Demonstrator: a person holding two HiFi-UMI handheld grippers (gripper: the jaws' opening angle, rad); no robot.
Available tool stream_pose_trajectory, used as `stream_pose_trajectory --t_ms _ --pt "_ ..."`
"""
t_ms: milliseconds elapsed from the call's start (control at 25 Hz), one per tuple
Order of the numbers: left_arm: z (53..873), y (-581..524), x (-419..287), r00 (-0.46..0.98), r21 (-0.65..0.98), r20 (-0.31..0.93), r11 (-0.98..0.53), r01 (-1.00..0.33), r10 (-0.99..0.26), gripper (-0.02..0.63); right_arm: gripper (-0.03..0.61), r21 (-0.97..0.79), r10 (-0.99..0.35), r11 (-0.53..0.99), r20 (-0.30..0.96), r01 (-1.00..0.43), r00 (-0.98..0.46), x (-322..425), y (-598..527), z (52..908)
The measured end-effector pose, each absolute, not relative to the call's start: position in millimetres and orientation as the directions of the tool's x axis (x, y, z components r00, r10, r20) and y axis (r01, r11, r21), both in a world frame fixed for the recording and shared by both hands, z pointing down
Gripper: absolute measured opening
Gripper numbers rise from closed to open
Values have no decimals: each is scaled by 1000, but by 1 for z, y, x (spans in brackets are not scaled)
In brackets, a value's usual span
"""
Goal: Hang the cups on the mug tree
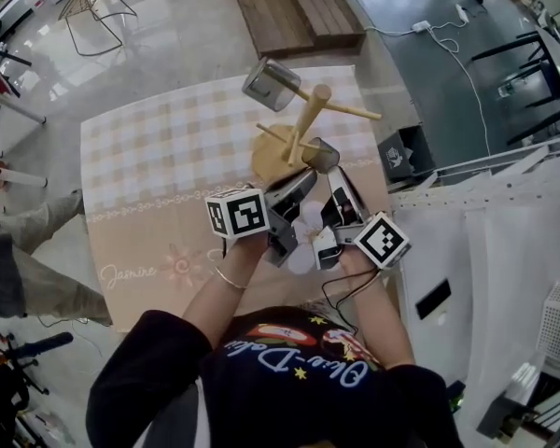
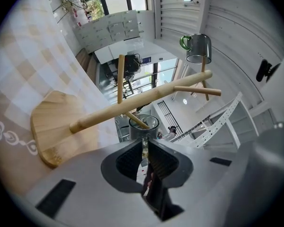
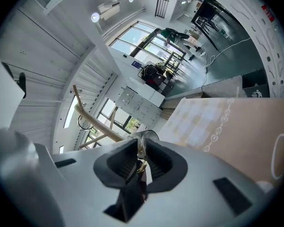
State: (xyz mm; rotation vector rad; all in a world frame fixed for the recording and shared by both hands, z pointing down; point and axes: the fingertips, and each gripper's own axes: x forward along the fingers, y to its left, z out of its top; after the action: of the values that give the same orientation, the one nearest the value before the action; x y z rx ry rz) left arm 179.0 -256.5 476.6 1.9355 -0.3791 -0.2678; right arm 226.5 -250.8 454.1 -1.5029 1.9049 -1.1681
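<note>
The person's dark shirt [image 1: 261, 381] fills the near edge of the head view, with both forearms reaching forward and converging. The left gripper [image 2: 144, 145] has its jaws pressed together on a thin part of a glass cup [image 1: 323, 155]. The right gripper [image 3: 141, 156] is pinched the same way on that cup from the other side, so the two tips sit just beside each other.

The held cup is low against the stem of the wooden mug tree [image 1: 306, 124], just above its round base [image 1: 269, 161]. In the left gripper view a short lower peg [image 2: 135, 119] reaches to the cup's rim; whether it passes through the handle I cannot tell. A second glass cup [image 1: 271, 84] hangs on the upper left peg, well apart from the held one. A long bare peg [image 1: 355, 112] juts out to the right.

The tree stands on the right half of the checked cloth [image 1: 149, 175], which lies bare to its left. The table's right edge is near the tree, with a black box [image 1: 401, 152] just past it and a white surface [image 1: 485, 222] alongside. A wooden bench [image 1: 289, 7] lies beyond the far edge, and another person's leg [image 1: 37, 250] is by the left edge.
</note>
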Motion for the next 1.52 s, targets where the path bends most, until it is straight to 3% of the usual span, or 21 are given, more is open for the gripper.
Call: stream_pose_trajectory --t_ms 1120,1520 --pt "485 -260 176 921 941 -32 -323 -104 -388 46 44 -807 -948 58 141 -588 -286 226 -256 448" --pt "487 -260 179 918 958 -90 -285 -26 -385 46 44 -798 -947 55 149 -600 -285 225 -255 449"
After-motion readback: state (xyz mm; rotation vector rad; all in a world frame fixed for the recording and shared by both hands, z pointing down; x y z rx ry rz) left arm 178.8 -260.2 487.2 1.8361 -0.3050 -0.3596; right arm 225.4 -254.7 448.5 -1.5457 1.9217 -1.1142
